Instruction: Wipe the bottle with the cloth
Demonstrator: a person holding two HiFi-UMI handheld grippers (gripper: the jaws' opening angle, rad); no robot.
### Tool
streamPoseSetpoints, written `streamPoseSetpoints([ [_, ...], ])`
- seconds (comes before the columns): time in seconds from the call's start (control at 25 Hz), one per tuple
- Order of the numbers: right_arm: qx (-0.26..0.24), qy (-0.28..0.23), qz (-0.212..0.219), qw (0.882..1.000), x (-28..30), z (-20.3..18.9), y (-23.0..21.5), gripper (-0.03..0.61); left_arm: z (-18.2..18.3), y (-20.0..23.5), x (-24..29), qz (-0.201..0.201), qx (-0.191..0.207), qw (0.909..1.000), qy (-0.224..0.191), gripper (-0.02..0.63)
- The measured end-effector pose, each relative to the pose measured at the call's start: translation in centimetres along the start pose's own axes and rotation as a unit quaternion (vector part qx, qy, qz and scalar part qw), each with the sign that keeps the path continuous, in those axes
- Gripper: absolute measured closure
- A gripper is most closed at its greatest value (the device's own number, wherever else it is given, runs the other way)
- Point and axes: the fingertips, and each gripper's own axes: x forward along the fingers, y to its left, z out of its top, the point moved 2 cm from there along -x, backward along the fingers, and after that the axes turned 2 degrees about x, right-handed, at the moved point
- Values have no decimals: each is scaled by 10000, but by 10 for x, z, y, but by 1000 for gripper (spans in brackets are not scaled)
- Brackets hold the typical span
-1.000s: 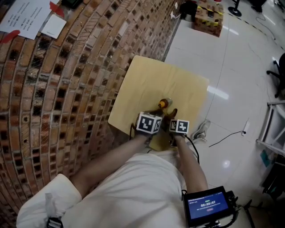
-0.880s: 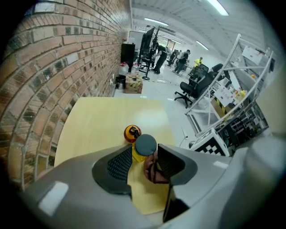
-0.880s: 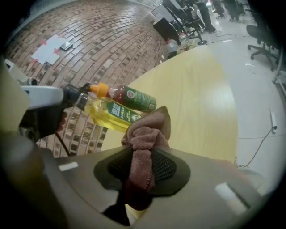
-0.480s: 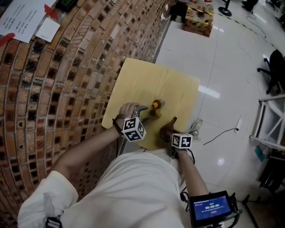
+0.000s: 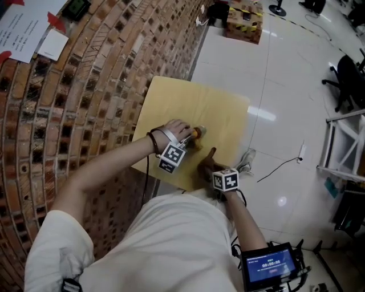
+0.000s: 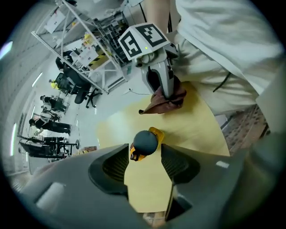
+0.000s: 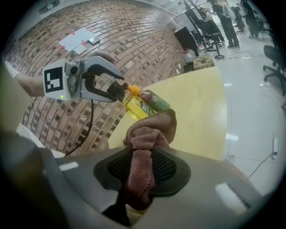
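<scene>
A yellow bottle [image 5: 198,133] with an orange neck stands on the pale wooden table [image 5: 188,102]. My left gripper [image 5: 191,137] points down over it. In the left gripper view the bottle's cap [image 6: 145,142] sits between the jaws of the left gripper [image 6: 145,150] with a thin gap on each side. These jaws have just been opening. My right gripper [image 5: 211,165] is shut on a reddish-brown cloth [image 7: 145,138], held a little off the bottle [image 7: 145,103] toward the table's front edge. The cloth [image 6: 164,99] also hangs from the right gripper [image 6: 166,91] in the left gripper view.
A brick wall [image 5: 85,85] runs along the table's left side. White tiled floor [image 5: 274,68] lies to the right, with a cable [image 5: 279,166], a metal rack [image 5: 342,142], an office chair [image 5: 348,80] and boxes [image 5: 242,17] farther off.
My left hand has rolled over and moved from the table's front onto the top of the bottle. My right gripper has drawn back from the bottle with the cloth.
</scene>
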Motion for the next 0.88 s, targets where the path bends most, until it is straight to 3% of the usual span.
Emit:
streamPoseSetpoints([
  [0.12, -98, 8, -18, 10000, -2, 1, 3, 472, 5, 0, 4, -68, 93, 9998, -153, 399],
  [0.24, -195, -13, -52, 9998, -3, 4, 6, 472, 10, 2, 5, -43, -163, 9994, -293, 420],
  [0.32, -330, -31, -46, 9994, -3, 5, 8, 472, 10, 5, 5, -41, -680, 9972, -296, 422],
  [0.4, -540, -75, -30, 9985, -4, 6, 10, 472, 10, 10, 5, -53, -1510, 9882, -267, 423],
  [0.48, -713, -210, -31, 9972, -6, 9, 12, 472, 11, 15, 5, -7, -2344, 9719, -201, 425],
  [0.6, -883, -651, -105, 9939, -13, 21, 17, 472, 12, 21, 6, 270, -3254, 9452, 50, 426],
  [0.64, -1002, -812, -146, 9915, -16, 27, 21, 472, 14, 23, 6, 305, -3604, 9322, 118, 426],
  [0.76, -1631, -1083, -234, 9804, -20, 47, 44, 472, 14, 27, 4, 214, -4712, 8813, 285, 431],
  [0.88, -1759, -1027, -241, 9787, -5, 57, 54, 472, 12, 32, 5, 122, -5410, 8403, 336, 434],
])
